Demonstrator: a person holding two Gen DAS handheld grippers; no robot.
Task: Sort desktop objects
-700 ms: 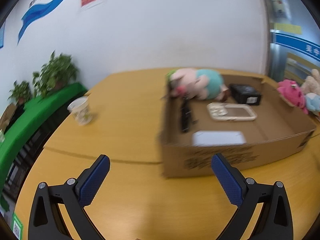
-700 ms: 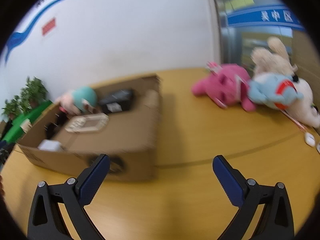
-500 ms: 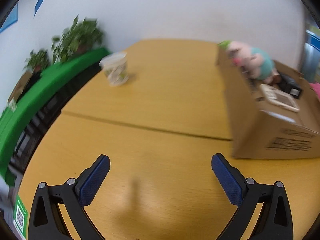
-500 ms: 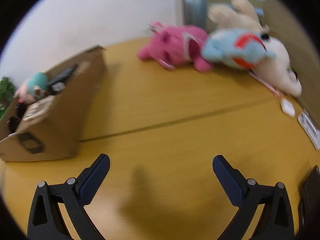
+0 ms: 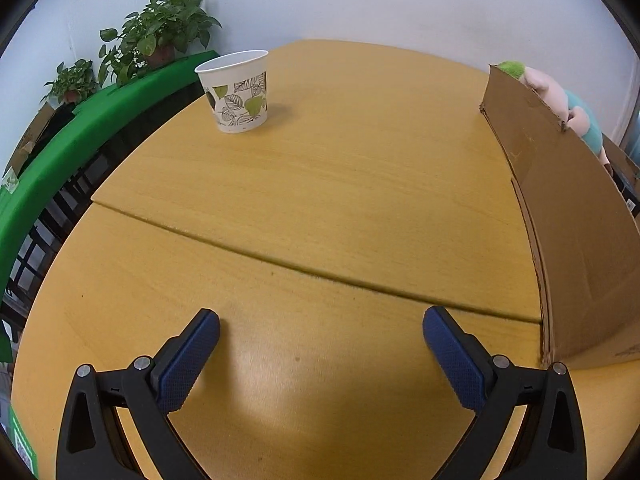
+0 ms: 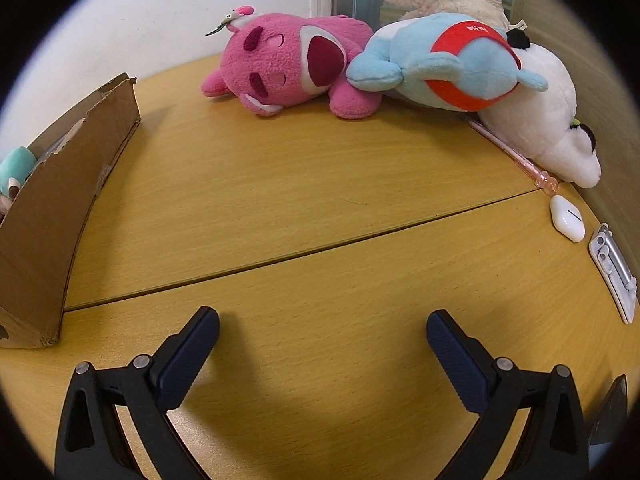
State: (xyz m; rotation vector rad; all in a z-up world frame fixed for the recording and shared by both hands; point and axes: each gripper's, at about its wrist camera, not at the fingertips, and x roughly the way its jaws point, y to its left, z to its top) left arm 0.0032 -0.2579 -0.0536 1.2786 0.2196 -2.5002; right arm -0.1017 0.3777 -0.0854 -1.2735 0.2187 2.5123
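Your left gripper (image 5: 321,322) hangs over bare table (image 5: 320,184) with its fingers spread wide and holding nothing; the cup (image 5: 236,92) stands upright well ahead and to the left near the far edge, and the box (image 5: 568,224) sits just to the right with a pig plush (image 5: 560,100) showing over its wall. Your right gripper (image 6: 323,322) is likewise spread wide and empty above the table, the box (image 6: 60,200) at its left, while the pink plush (image 6: 288,64), blue plush (image 6: 448,64) and white plush (image 6: 536,112) lie touching one another at the far edge, with a pen (image 6: 516,156), earbud case (image 6: 567,218) and clip (image 6: 612,268) along the right side
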